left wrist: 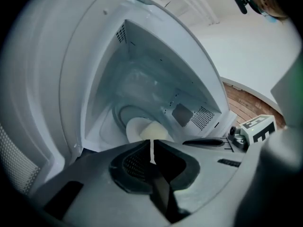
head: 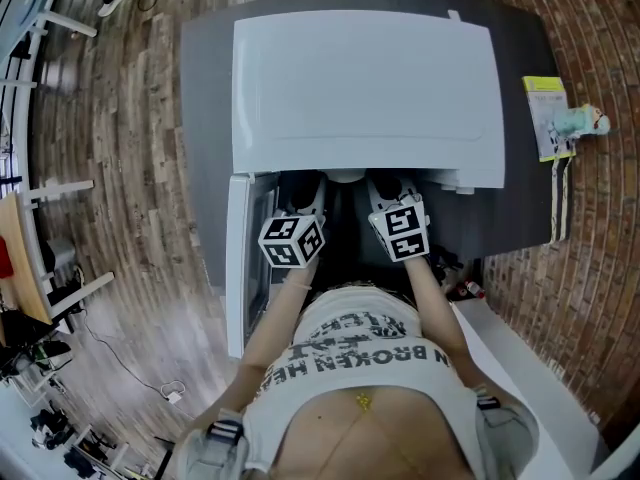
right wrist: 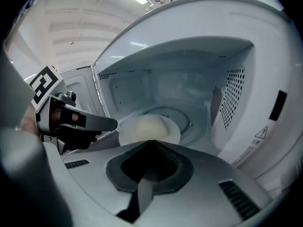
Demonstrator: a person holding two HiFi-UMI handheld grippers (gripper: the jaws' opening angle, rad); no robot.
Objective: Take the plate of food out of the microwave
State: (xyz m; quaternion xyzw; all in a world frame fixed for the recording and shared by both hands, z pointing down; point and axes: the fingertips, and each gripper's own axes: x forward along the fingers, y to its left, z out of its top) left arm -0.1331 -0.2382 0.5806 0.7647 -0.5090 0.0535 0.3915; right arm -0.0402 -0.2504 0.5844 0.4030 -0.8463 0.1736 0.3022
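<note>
Left gripper (left wrist: pixel 151 144) is poked into the mouth of the white microwave (head: pixel 365 88). Its two jaws are pressed together with only a hairline of light between them and nothing caught in them. Off to its left the microwave door (head: pixel 238 268) hangs wide open over the wooden floor (head: pixel 130 168), and the oven itself sits on a dark grey table (head: pixel 200 118). From where I stand the person leans in close, both forearms stretched forward, a marker cube riding on top of each tool.

Dead ahead of the left tips, inside the cavity, lies the white plate (right wrist: pixel 127 136) with a pale, rounded mound of food (right wrist: pixel 150 126) on it. The plate rests on the glass turntable (right wrist: pixel 185 118), towards the front of the oven floor. Its near rim drops out of sight behind the jaw tips, so I cannot say whether either tool touches it.

Just beside the left one, the right gripper (right wrist: pixel 151 142) points at the same plate, jaws likewise closed tip to tip and empty. Past it, the cavity's right wall shows a patch of vent holes (right wrist: pixel 234 98). Farther right, at the table's edge, a yellow-green packet (head: pixel 545 118) lies with a small pale object (head: pixel 583 120) just beside it. Beyond that runs brick-patterned floor (head: pixel 600 288).
</note>
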